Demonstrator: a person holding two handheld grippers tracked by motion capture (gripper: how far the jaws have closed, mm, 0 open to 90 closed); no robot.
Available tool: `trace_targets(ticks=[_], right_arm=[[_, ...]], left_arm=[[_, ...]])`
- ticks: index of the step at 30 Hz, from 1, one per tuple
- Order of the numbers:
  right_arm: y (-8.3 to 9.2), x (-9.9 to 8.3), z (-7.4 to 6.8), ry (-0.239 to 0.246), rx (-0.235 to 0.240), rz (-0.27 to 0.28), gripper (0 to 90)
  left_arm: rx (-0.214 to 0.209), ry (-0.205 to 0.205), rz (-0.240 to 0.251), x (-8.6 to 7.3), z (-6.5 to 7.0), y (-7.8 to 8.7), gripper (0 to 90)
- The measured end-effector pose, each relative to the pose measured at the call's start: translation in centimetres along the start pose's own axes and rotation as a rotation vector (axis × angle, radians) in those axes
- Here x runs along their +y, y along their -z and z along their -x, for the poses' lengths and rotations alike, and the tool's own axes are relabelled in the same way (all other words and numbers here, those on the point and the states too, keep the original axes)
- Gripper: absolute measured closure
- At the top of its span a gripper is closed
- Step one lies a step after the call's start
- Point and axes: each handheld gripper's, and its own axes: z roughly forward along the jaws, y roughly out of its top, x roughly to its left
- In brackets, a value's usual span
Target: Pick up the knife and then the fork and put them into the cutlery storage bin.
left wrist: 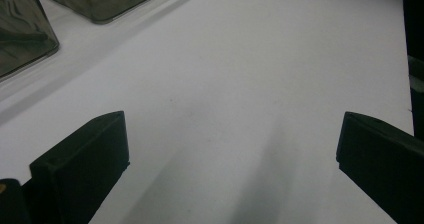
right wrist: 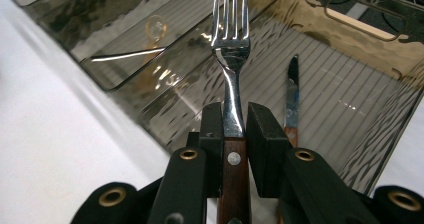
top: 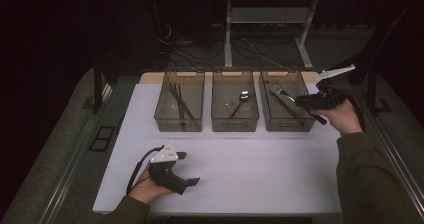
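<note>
R tool (right wrist: 234, 129) grips fork (right wrist: 231, 44) – over bin (right wrist: 350, 84).

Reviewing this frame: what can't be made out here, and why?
- Fork: tine tips cut off by the right gripper view's top edge; handle end hidden between the right gripper jaws.
- Knife: its handle is hidden behind a jaw.
- Left bin: high view too dark and small to identify its thin sticks.

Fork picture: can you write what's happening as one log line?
right tongs: shut on fork | fork: over right bin, knife inside | left tongs: open over table
</note>
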Motion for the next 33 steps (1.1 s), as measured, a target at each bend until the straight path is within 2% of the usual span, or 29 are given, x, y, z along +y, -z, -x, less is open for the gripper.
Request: trace_targets(ticks=[9, 15, 19, 24, 33], right_arm=[[-2.0, 1.8, 1.3, -0.019, -0.023, -0.006, 77.5], [-3.7, 2.2, 2.0, -0.03, -0.03, 0.001, 77.5], [-5.0, 2.2, 2.5, -0.046, -0.052, -0.022, 77.5], [-6.4, 1.8, 2.9, -0.072, -0.056, -0.047, 77.5], [-7.9, 1.5, 3.0, -0.078, -0.085, -0.114, 77.5]], left_arm=[[-0.004, 0.003, 0.003, 0.0, 0.1, -0.1, 0.0], [-0.007, 0.005, 0.006, 0.0, 0.0, 0.0, 0.0], [-0.009, 0.002, 0.006, 0.0, 0.1, 0.0, 0.0], [-0.011, -0.002, 0.009, 0.0, 0.1, 0.1, 0.0], [-0.014, -0.003, 0.008, 0.1, 0.1, 0.1, 0.0]])
